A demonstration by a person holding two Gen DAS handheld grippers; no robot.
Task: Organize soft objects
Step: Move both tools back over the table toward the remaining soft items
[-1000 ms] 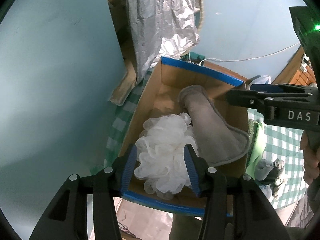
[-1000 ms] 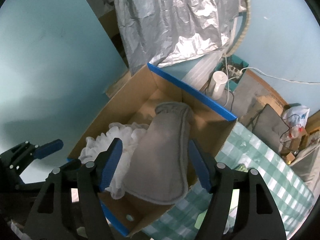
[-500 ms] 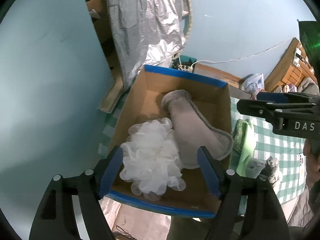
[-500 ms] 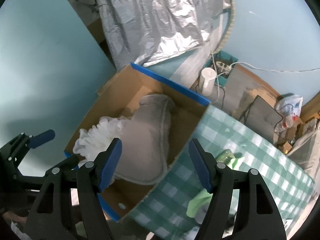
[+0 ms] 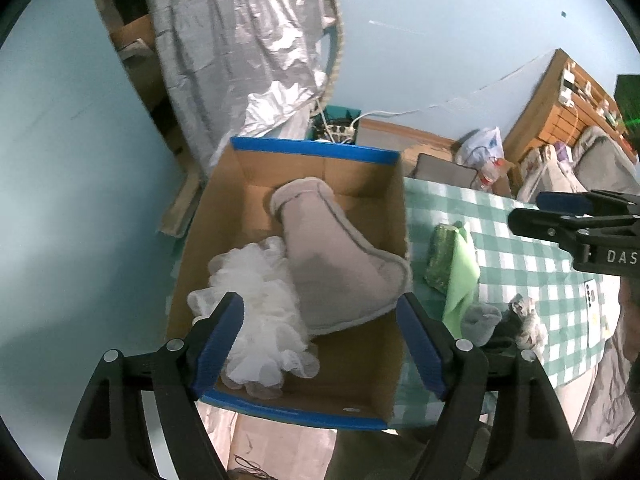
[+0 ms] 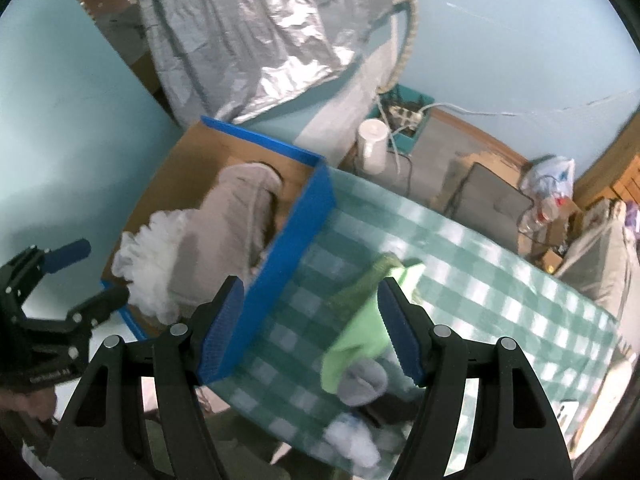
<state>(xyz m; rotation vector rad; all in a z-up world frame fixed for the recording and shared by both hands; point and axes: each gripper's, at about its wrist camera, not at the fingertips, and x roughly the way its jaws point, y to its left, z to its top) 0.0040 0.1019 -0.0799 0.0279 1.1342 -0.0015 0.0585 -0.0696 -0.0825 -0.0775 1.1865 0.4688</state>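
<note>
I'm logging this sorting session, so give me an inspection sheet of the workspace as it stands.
Surface: green checked tablecloth.
Job's things: white bath pouf and grey mitt lie in the cardboard box; green cloth, green scrubber, grey socks on the cloth.
Clutter: phone.
Grippers: left gripper and right gripper open, empty.
Cables: white cable on the wall.
Surroundings: silver cover, blue wall.

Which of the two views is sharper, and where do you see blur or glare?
Left wrist view: mostly sharp; the white bath pouf and grey mitt in the cardboard box are crisp. Right wrist view: motion-blurred, with the checked tablecloth and green cloth smeared; the silver foil sheet shows bright glare. Both curve at the edges.
</note>
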